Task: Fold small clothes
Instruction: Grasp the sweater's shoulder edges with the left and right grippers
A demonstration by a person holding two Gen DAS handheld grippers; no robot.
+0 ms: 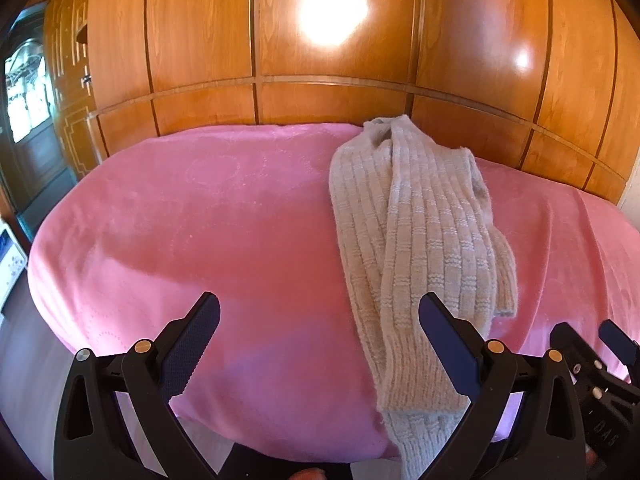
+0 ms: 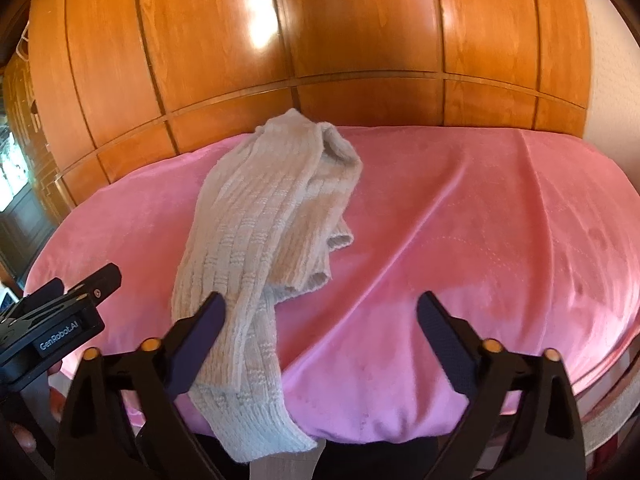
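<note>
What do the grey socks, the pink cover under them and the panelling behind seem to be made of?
Grey socks: ribbed knit, fuzzy, probably wool or acrylic. Pink cover: soft plush, faint stitched pattern, likely fleece. Panelling: glossy varnished wood or veneer, mirroring bright light.

Wrist views angled down, sharing pink bed (image 1: 200, 220)

Ahead of me stands a glossy orange wood-panelled wardrobe (image 1: 332, 40), glare spots bright on its doors; a pink blanket (image 1: 200, 220) covers the surface below.
</note>
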